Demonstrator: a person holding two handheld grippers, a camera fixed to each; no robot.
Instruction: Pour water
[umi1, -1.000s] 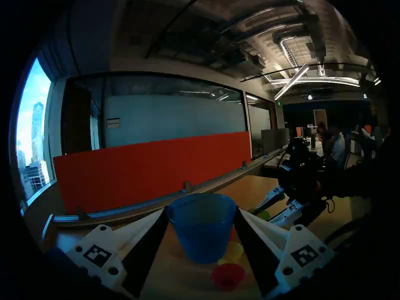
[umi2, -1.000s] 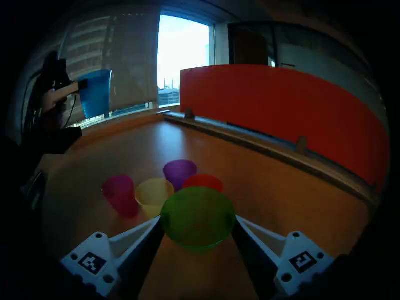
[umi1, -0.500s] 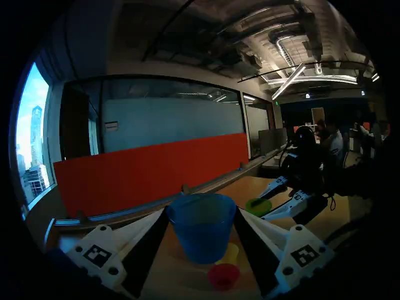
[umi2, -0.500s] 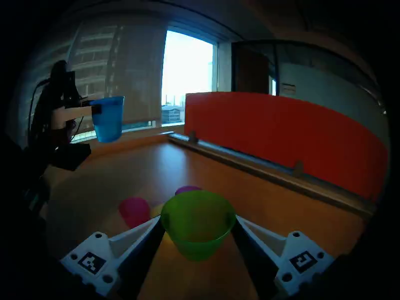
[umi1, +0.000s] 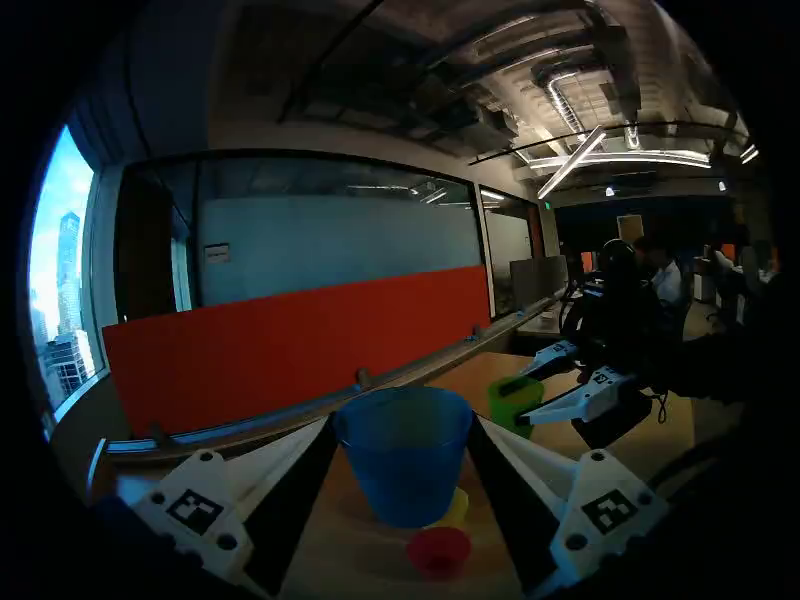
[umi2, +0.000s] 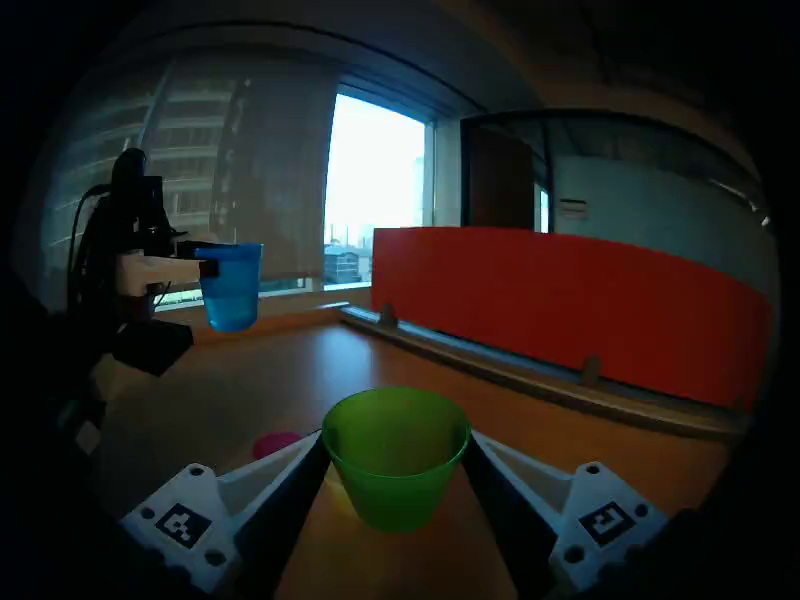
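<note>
Wooden table (umi2: 560, 440), brown top. Resting on it: red cup (umi1: 438, 550) upright, yellow cup (umi1: 456, 507) just behind, partly hidden. Red partition (umi2: 600, 300) along far edge.

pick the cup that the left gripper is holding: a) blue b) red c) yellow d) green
a: the blue cup sits clamped between both fingers of the left gripper, while the green cup is held in the right gripper.
</note>
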